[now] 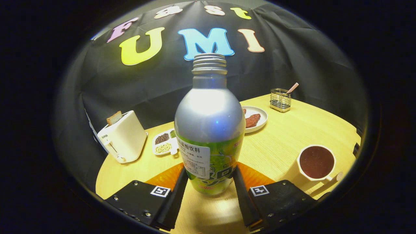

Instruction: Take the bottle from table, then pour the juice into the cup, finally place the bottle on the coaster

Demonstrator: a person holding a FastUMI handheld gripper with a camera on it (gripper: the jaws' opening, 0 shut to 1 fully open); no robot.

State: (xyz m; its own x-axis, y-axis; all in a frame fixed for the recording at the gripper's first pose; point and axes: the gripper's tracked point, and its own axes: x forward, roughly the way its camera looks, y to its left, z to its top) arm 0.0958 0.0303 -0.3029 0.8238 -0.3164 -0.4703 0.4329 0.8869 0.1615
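Warm, dim light falls from above, leaving a bright glare on the bottle (209, 130) shoulder. The tabletop (286, 136) bends strongly toward the edges. Focus is sharp; far corners darken.

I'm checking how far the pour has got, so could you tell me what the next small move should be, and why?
Probably lower the bottle onto the orange coaster lying just behind it. The gripper is shut on the bottle, both fingers pressing its lower body. The bottle is upright, uncapped, and the cup to the right already holds dark liquid, so pouring seems done.

Claw (209, 182) clamped around bottle (209, 123)
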